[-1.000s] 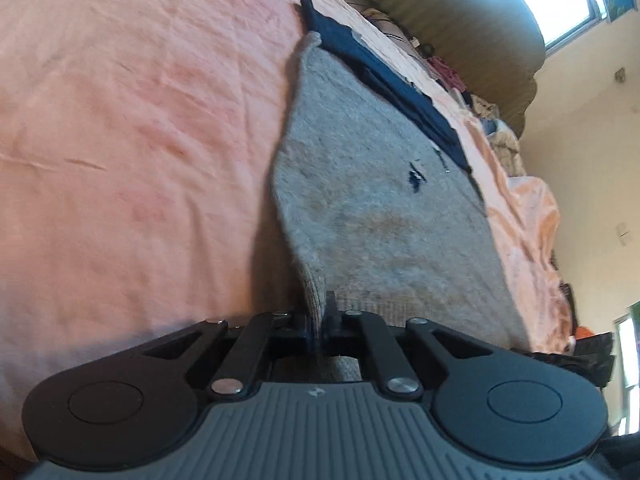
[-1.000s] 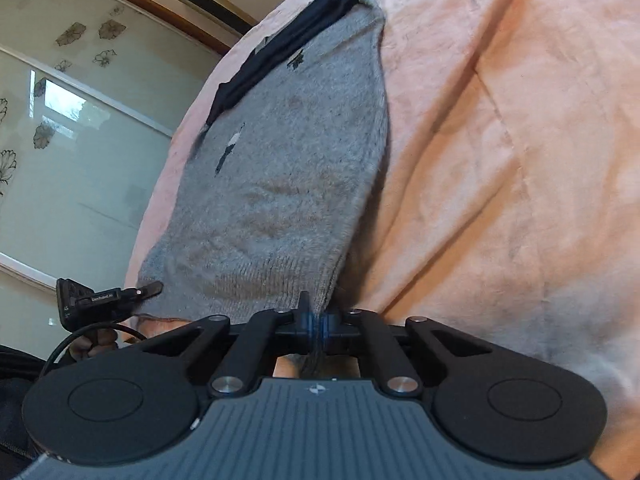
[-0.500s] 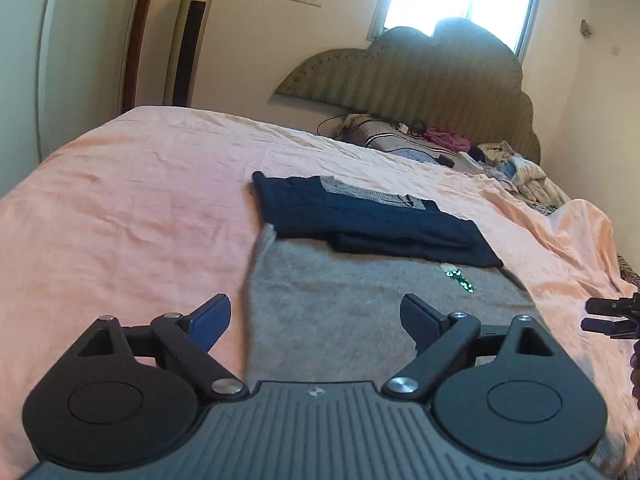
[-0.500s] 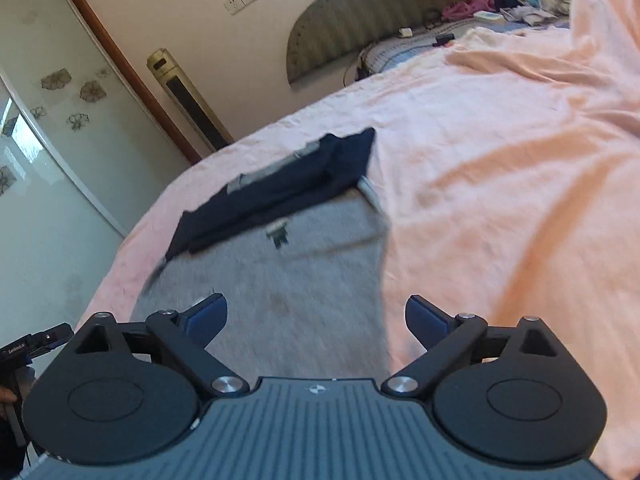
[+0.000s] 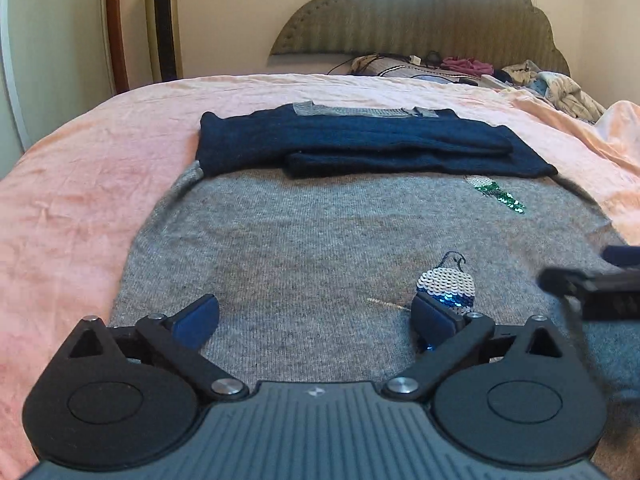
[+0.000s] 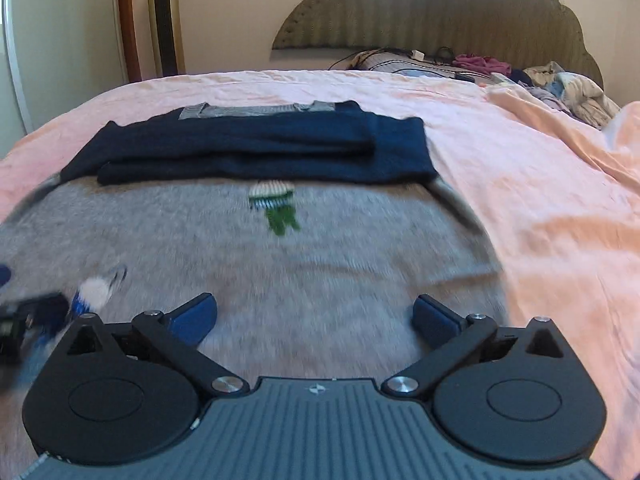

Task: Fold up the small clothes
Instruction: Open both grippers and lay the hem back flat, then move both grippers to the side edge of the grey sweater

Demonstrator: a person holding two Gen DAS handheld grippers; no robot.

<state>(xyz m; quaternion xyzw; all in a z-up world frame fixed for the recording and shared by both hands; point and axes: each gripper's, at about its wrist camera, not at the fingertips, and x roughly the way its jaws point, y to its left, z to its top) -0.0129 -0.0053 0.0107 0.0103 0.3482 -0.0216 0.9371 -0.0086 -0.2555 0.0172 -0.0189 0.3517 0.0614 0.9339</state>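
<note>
Both tools, left tool (image 5: 316,320) and right tool (image 6: 314,318), opening wide, empty, above grey sweater (image 5: 320,240)

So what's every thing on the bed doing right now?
Grey sweater: spread flat on the bed, not held.
Navy sleeves: folded across the sweater's far end.
Left gripper: jaws opening, nothing between them.
Right gripper: jaws opening, nothing between them.
Pink bedsheet: wrinkled.
Clothes pile: jumbled by the headboard.
</note>
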